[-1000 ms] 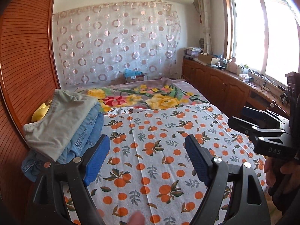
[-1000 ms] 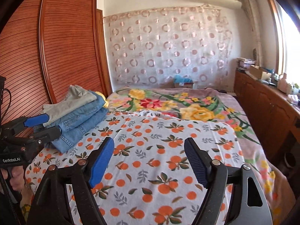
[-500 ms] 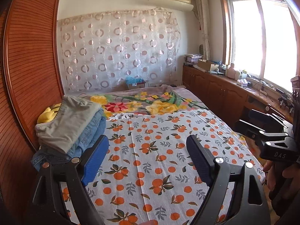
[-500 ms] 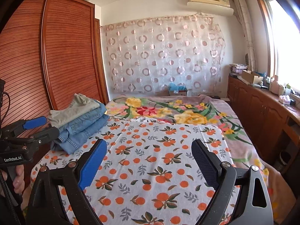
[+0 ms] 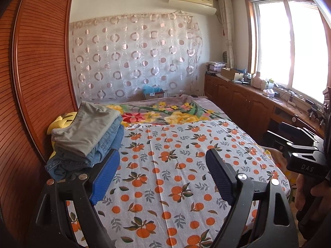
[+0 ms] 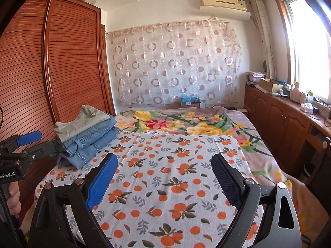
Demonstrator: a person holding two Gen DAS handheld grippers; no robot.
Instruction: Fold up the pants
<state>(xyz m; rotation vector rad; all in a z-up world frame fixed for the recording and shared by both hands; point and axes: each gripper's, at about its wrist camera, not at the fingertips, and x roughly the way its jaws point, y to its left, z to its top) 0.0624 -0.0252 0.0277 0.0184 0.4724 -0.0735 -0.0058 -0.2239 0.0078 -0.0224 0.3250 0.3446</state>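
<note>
Here the left wrist view has the left gripper in the foreground, jaws wide with nothing between them, and at its right edge the right gripper in a hand. The right wrist view shows the reverse: the right gripper's jaws have just been opening and stand wide and empty, while the left one juts in from the left edge, its blue pad close to the clothes.

The folded pants lie in a neat stack of three, a grey pair atop two blue denim pairs, at the left edge of the bed beside the wardrobe. Only the left view shows a yellow item behind the stack.

An orange-print sheet covers the near bed, a floral blanket the far part. Beyond hang a circle-patterned curtain and an air conditioner; a cluttered tabletop runs beneath the window.
</note>
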